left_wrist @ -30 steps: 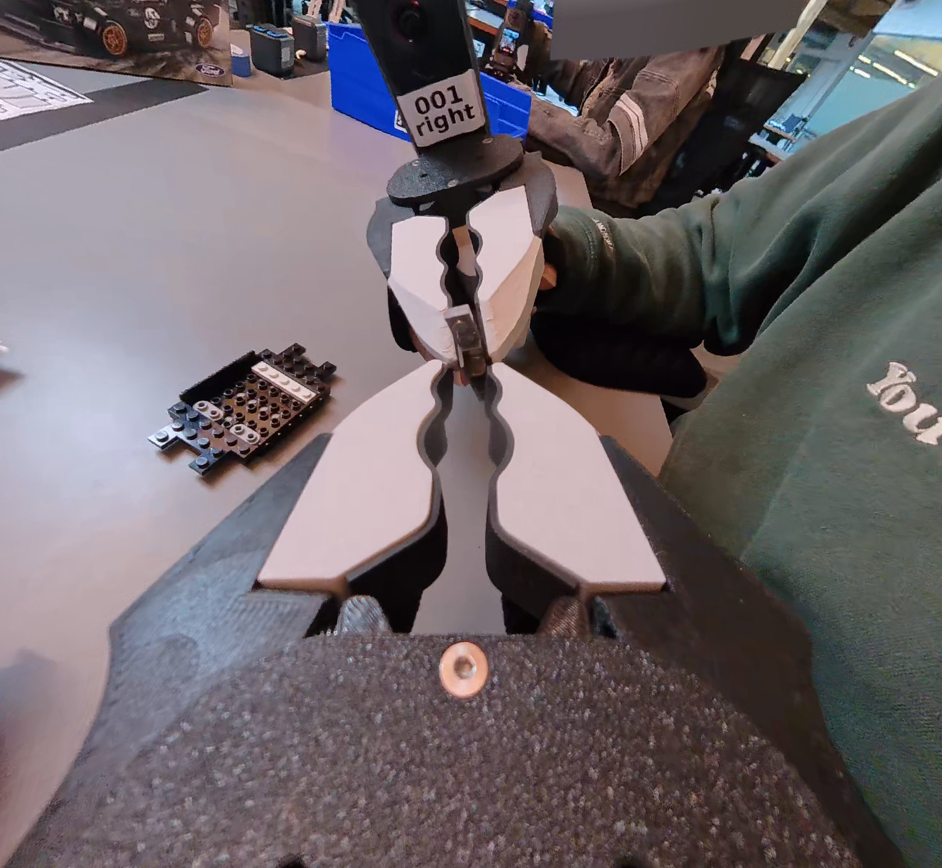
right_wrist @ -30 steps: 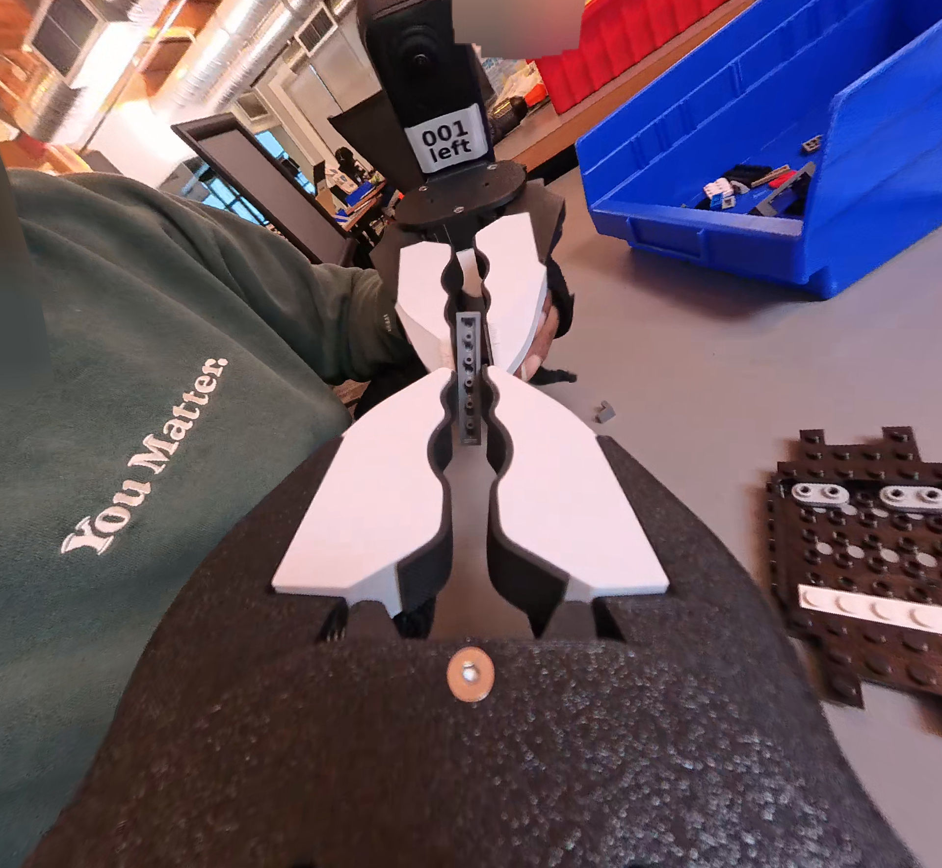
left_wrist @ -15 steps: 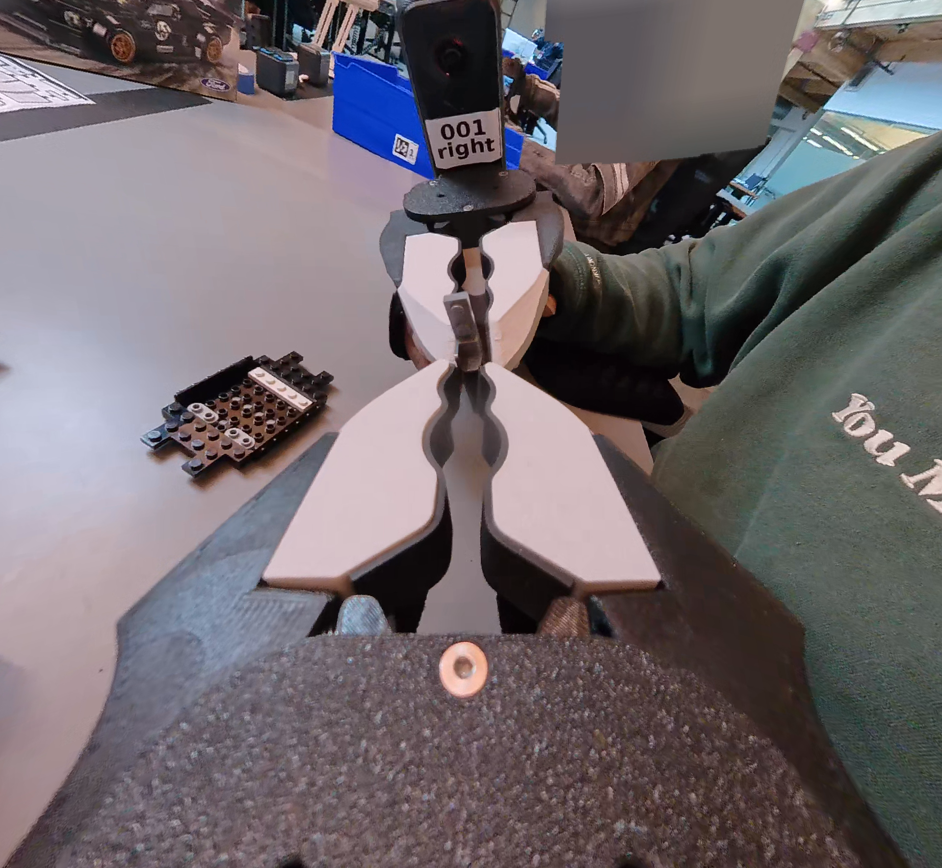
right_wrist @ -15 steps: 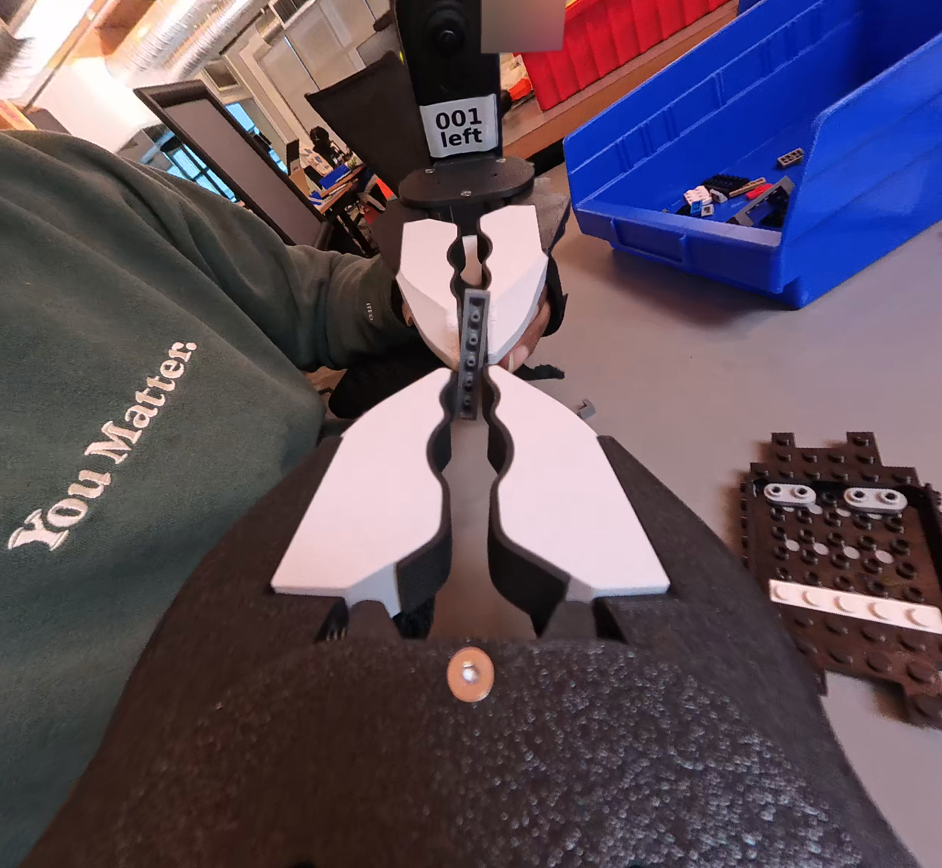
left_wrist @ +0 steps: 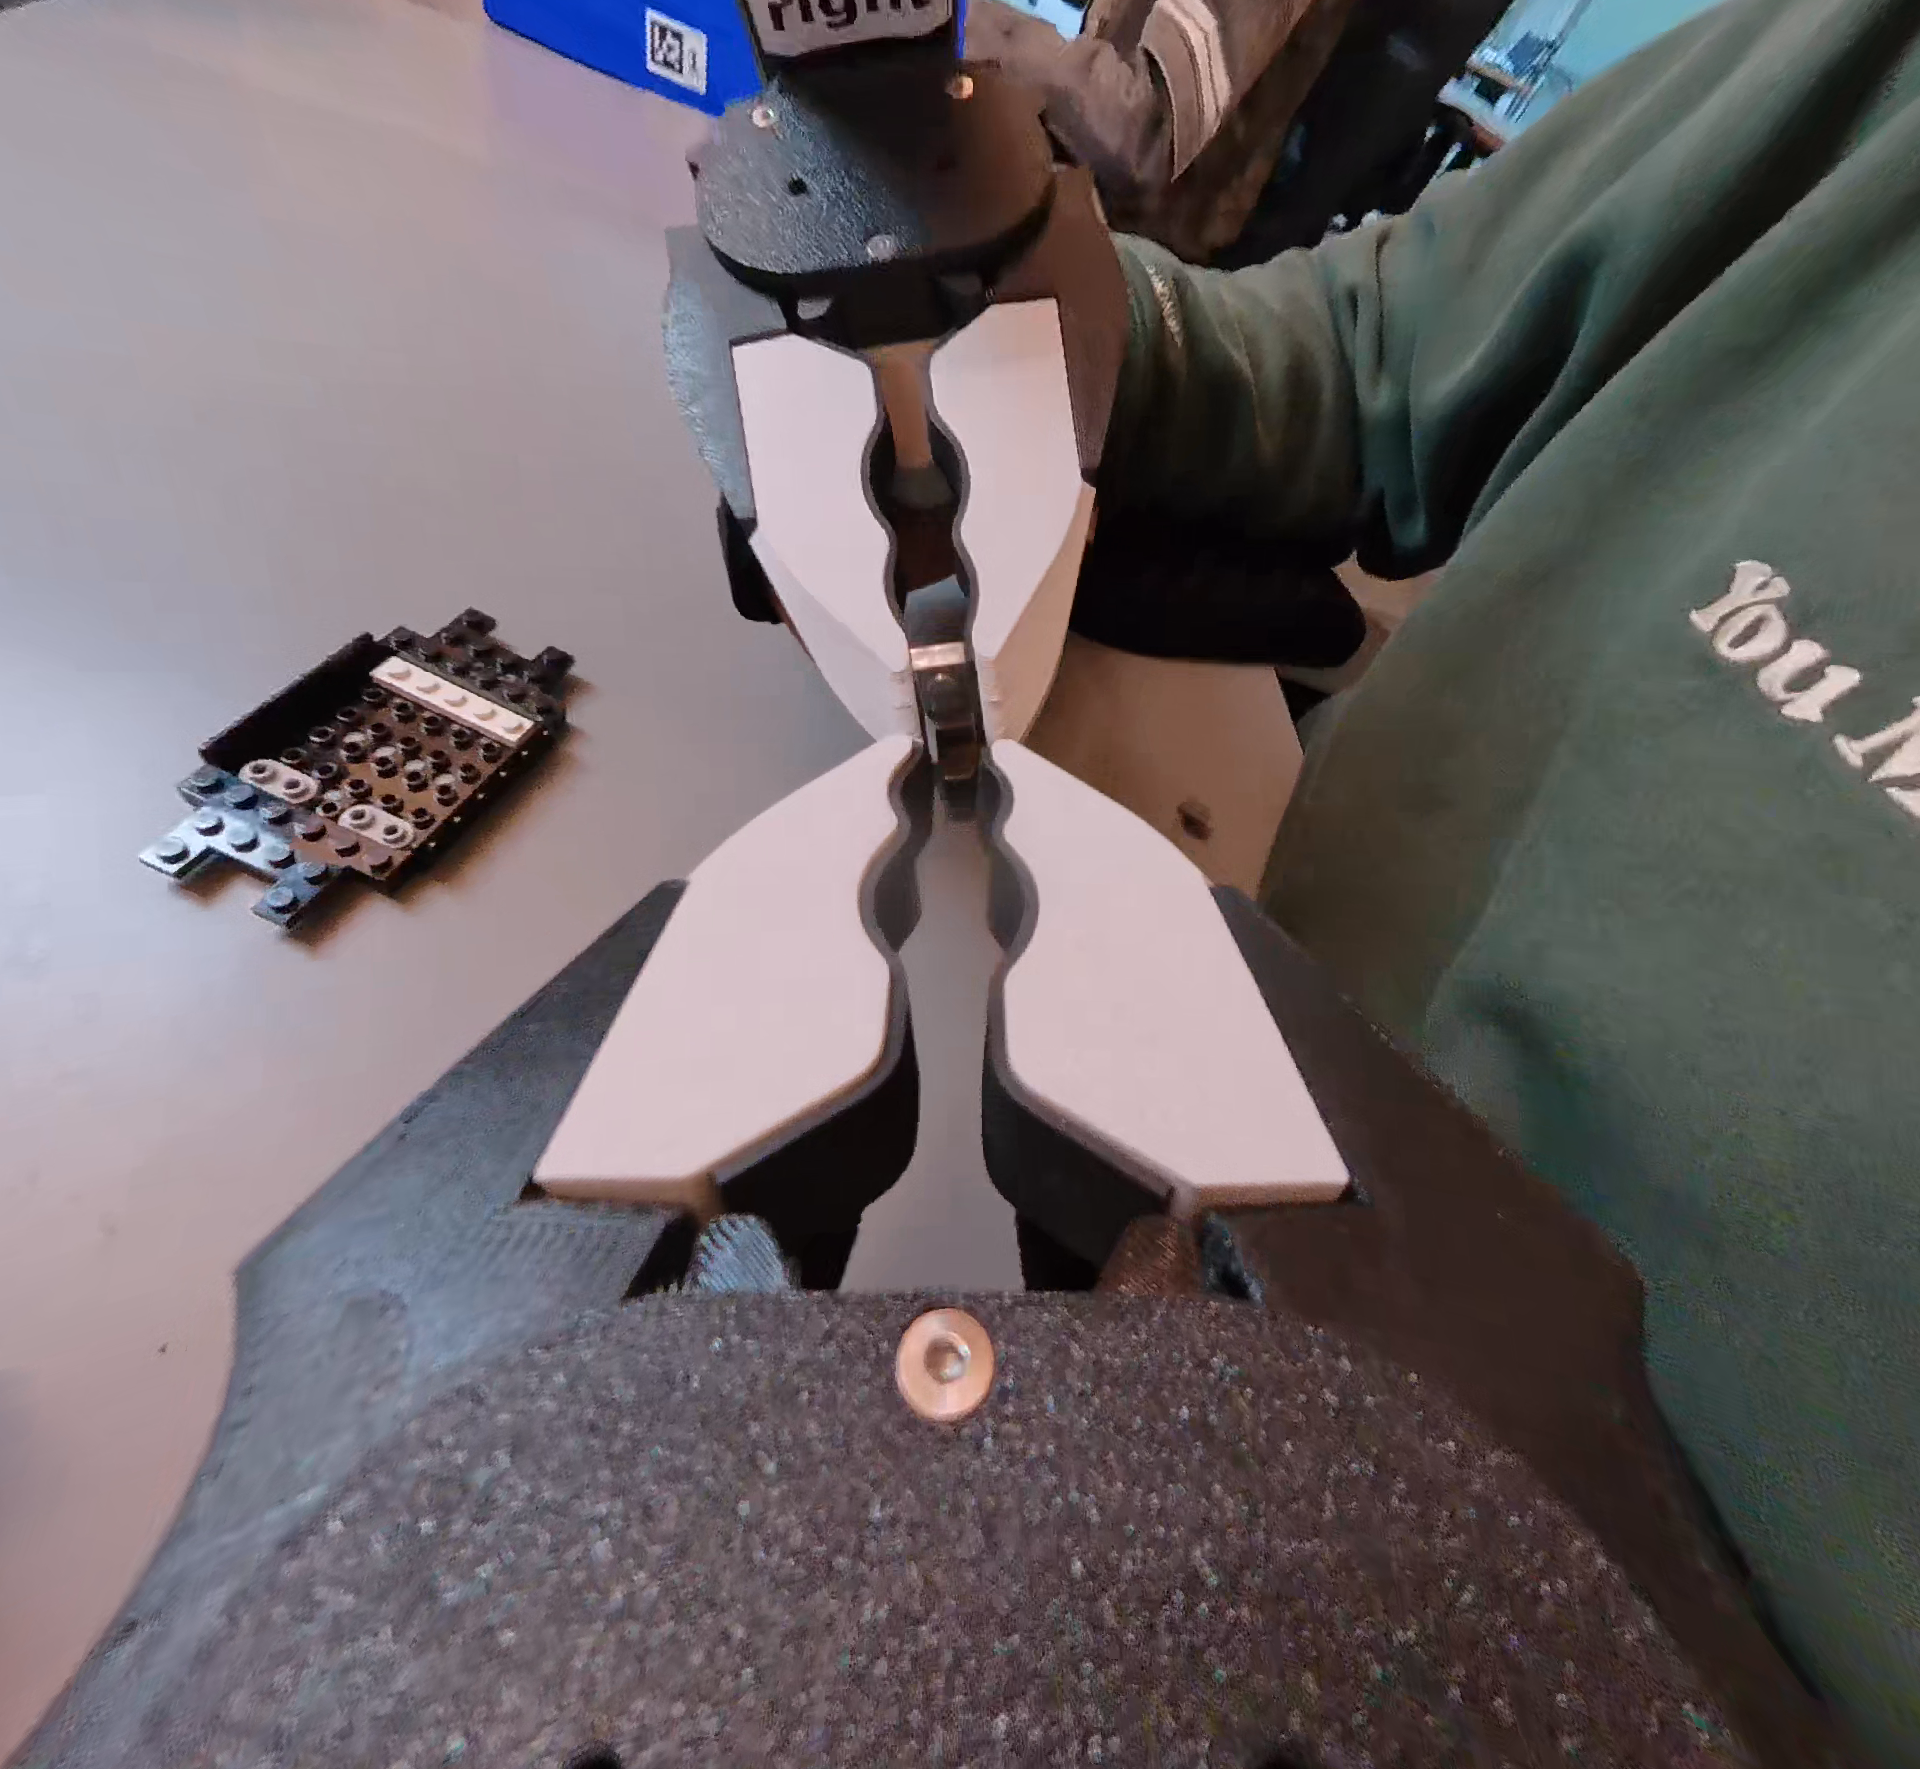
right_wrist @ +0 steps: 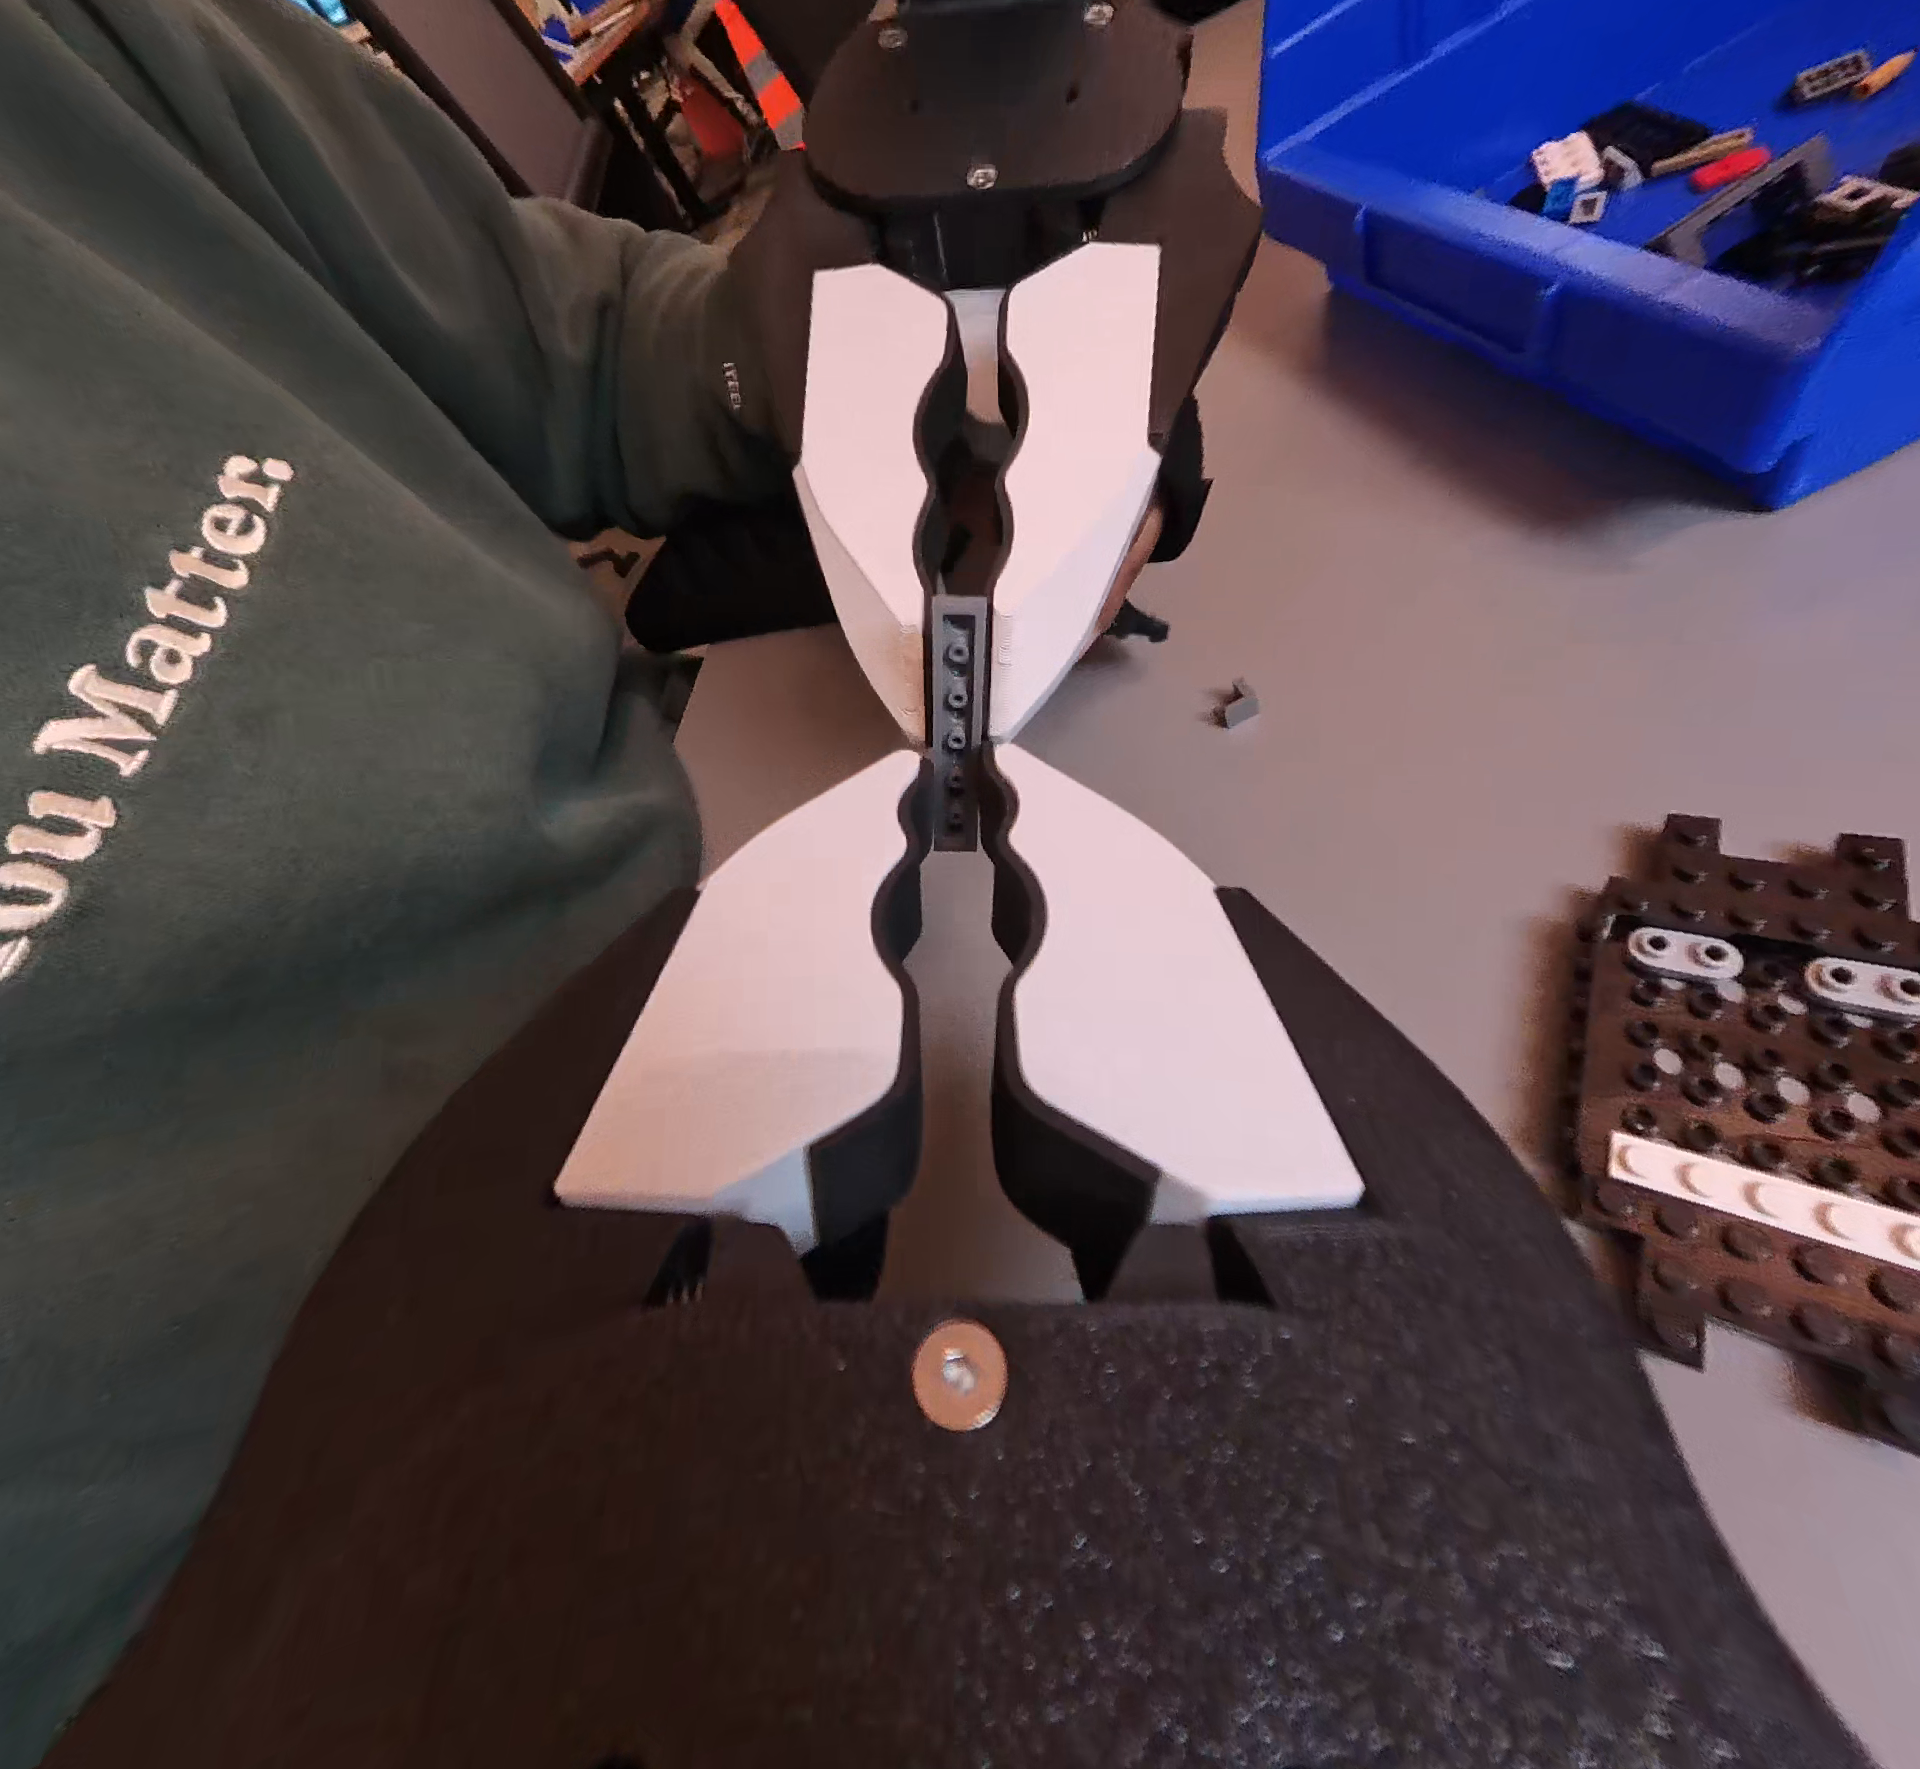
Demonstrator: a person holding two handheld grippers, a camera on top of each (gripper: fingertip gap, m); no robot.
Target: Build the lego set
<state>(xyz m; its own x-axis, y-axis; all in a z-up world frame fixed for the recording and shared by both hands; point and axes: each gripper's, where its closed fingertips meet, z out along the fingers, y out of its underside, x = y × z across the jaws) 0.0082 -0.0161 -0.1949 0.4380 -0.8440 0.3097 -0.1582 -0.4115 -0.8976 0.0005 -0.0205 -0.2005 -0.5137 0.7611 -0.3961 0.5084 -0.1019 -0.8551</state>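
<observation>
Right now you are holding both tools tip to tip above the grey table [left_wrist: 312, 317]. The left gripper [left_wrist: 948, 784] and the right gripper [right_wrist: 956, 784] are each pinching one end of the narrow grey plate [right_wrist: 956, 680]. The black studded base [left_wrist: 364, 774] is lying well apart, and the blue bin [right_wrist: 1558, 317] is sitting beyond it.

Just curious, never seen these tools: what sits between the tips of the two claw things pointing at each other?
A narrow dark grey studded toy-brick plate bridges the left gripper and right gripper, shown in the right wrist view.
</observation>
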